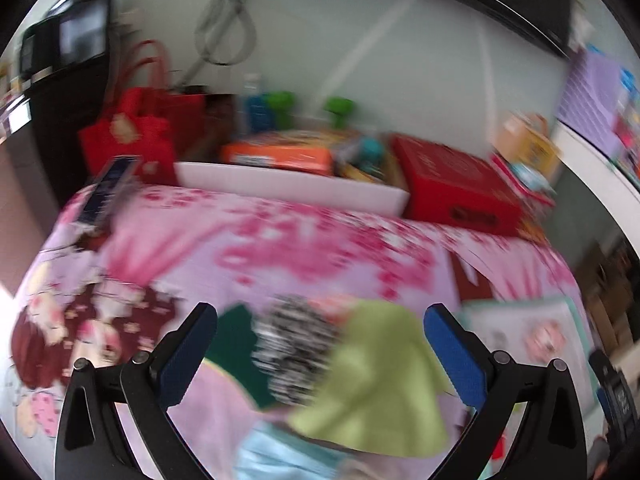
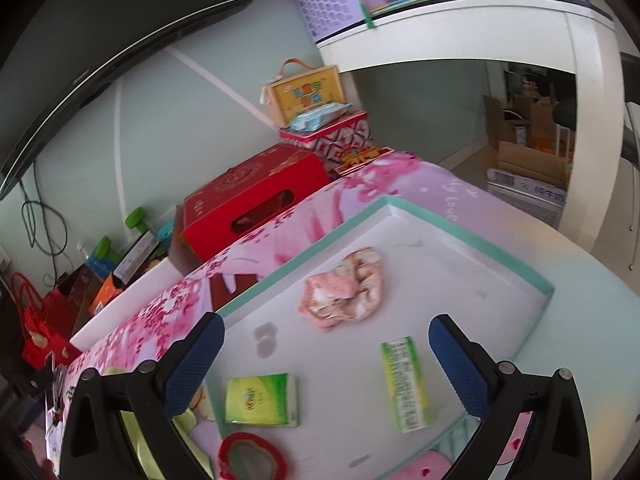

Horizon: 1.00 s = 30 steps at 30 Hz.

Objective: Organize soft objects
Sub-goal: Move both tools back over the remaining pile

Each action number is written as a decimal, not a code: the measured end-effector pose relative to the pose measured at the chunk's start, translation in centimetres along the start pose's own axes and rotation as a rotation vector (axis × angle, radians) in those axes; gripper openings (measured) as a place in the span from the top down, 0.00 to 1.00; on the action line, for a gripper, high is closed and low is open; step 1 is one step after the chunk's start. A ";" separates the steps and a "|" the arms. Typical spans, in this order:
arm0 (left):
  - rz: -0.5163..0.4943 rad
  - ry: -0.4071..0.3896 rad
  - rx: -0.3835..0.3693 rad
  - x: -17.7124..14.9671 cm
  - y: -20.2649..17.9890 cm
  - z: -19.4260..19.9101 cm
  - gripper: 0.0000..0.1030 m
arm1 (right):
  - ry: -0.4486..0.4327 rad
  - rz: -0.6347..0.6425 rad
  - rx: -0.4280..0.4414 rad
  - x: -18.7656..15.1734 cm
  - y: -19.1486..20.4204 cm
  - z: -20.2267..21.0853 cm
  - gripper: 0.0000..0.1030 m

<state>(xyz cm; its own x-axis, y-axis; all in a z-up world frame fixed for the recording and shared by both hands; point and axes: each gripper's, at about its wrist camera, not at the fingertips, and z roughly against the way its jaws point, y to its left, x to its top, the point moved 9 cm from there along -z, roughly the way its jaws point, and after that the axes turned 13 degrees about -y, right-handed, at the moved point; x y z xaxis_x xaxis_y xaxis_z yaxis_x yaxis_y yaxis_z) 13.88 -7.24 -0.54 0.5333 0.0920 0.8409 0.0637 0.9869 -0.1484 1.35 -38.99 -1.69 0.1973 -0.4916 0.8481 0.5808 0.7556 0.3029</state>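
Observation:
In the blurred left wrist view, a light green cloth (image 1: 380, 376), a black-and-white patterned cloth (image 1: 292, 352) and a dark green cloth (image 1: 236, 344) lie on the pink floral bedspread (image 1: 280, 248). My left gripper (image 1: 320, 316) hangs open above them, holding nothing. A pale blue piece (image 1: 280, 456) lies at the bottom edge. In the right wrist view, a crumpled pink cloth (image 2: 344, 292) and two green tissue packs (image 2: 262, 400) (image 2: 404, 384) rest in a white tray with a teal rim (image 2: 460, 228). My right gripper (image 2: 326, 328) stands wide open over the tray, empty.
A red box (image 2: 256, 200) and a white bin (image 1: 288, 184) of packages line the bed's far edge by the wall. A red bag (image 1: 132, 136) stands at the left. A white desk (image 2: 460, 36) rises at the right. A red-rimmed mirror (image 2: 252, 460) lies near the tray's front.

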 end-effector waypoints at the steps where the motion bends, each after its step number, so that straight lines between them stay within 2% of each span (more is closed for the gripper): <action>1: 0.016 -0.003 0.021 0.4 1.3 0.0 0.00 | 0.005 0.014 0.006 -0.1 0.6 0.0 0.00; 7: 0.105 0.033 0.128 1.0 8.1 -0.6 0.00 | 0.039 0.089 0.069 -0.6 4.6 0.4 0.00; 13: 0.149 0.087 0.193 -0.3 11.8 -0.9 0.00 | 0.070 0.193 0.123 -1.0 9.5 1.3 0.00; 18: 0.182 0.101 0.187 -0.7 12.5 -1.3 0.00 | 0.109 0.269 0.191 -2.5 14.1 1.3 0.00; 21: 0.187 0.123 0.175 -1.1 12.3 -1.7 0.00 | 0.176 0.290 0.244 -5.3 16.2 0.8 0.00; 26: 0.180 0.152 0.174 -1.7 12.1 -2.0 0.00 | 0.281 0.347 0.271 -9.7 17.5 -0.7 0.00; 30: 0.184 0.218 0.176 -3.1 11.8 -2.7 0.00 | 0.344 0.382 0.295 -12.2 18.0 -1.2 0.00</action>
<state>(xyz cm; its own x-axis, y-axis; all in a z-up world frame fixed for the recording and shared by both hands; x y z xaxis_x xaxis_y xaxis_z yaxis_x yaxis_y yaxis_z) 15.25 3.74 -6.32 0.6915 0.2592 0.6743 -0.1871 0.9658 -0.1794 10.35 -19.89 -7.10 0.6226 -0.2364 0.7459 0.1840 0.9708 0.1540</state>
